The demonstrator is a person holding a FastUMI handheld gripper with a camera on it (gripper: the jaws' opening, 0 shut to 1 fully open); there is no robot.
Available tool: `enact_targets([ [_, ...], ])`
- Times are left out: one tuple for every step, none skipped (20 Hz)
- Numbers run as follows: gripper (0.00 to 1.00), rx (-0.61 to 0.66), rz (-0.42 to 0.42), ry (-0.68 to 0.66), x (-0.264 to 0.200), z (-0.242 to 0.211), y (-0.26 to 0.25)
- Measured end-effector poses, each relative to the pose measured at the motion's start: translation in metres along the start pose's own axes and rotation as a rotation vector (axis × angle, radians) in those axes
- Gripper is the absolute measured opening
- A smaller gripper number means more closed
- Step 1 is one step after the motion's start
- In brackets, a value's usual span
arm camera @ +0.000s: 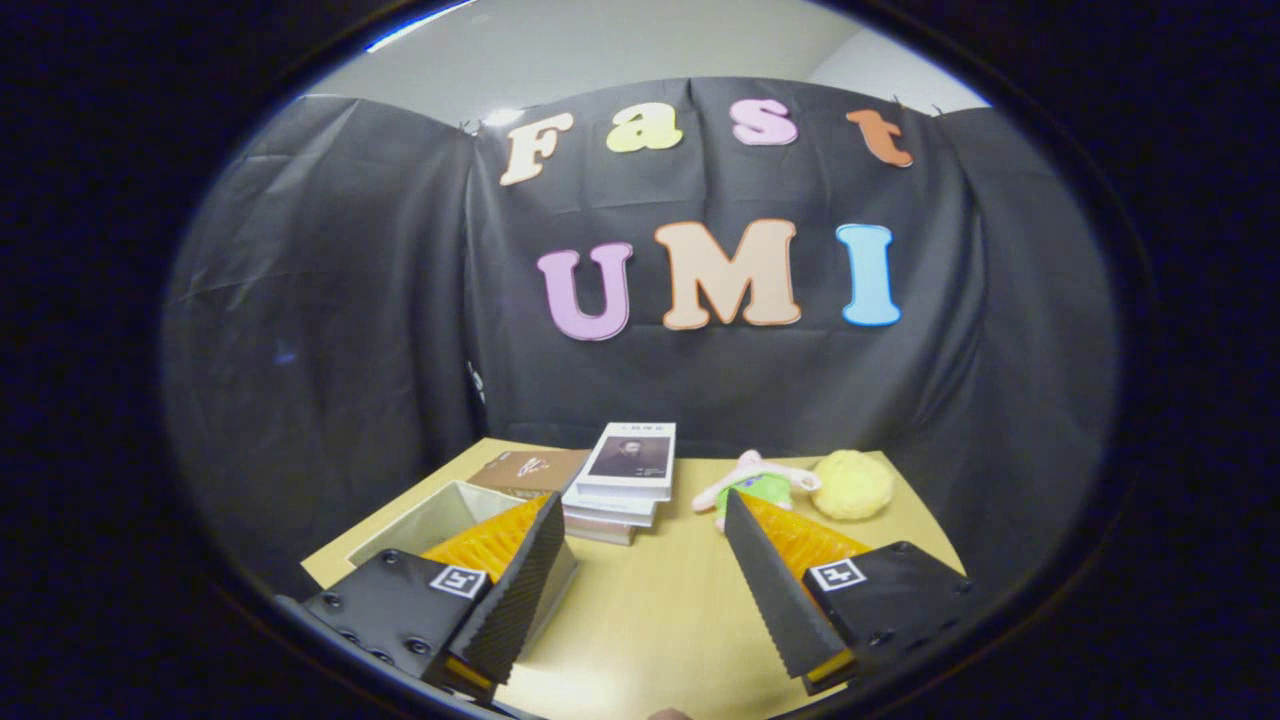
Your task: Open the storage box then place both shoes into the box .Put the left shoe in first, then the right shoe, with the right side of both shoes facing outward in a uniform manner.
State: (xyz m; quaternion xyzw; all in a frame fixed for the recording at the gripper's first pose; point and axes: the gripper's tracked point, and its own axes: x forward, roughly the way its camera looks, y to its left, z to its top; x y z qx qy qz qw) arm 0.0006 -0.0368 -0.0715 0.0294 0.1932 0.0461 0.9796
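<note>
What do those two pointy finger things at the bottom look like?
The gripper has two wedge-shaped fingers with black ridged inner pads and orange ribbed outer sides. Each sits on a black block with screws and a small square black-and-white marker.

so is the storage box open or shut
Open: the storage box beside the stack of books has no lid on top, and its pale inner wall shows behind the open gripper.

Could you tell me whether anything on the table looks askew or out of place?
The stack of books is slightly untidy, its layers fanned unevenly. The plush toys lie loose beside it. The storage box sits open by the left finger. The gripper is open, holding nothing.
</note>
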Motion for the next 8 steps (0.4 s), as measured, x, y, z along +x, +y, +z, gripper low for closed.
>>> enact_targets([
  [1.00,-0.002,-0.013,-0.015,-0.004,0.000,-0.009],
  [1.00,-0.010,-0.031,-0.031,-0.008,0.001,-0.018],
  [1.00,-0.023,-0.053,-0.046,-0.011,0.001,-0.027],
  [1.00,-0.038,-0.073,-0.059,-0.014,0.001,-0.035],
  [1.00,-0.049,-0.086,-0.069,-0.017,0.001,-0.040],
  [1.00,-0.053,-0.097,-0.077,-0.019,0.001,-0.044],
  [1.00,-0.052,-0.099,-0.083,-0.021,0.002,-0.045],
  [1.00,-0.047,-0.102,-0.088,-0.022,0.002,-0.047],
])
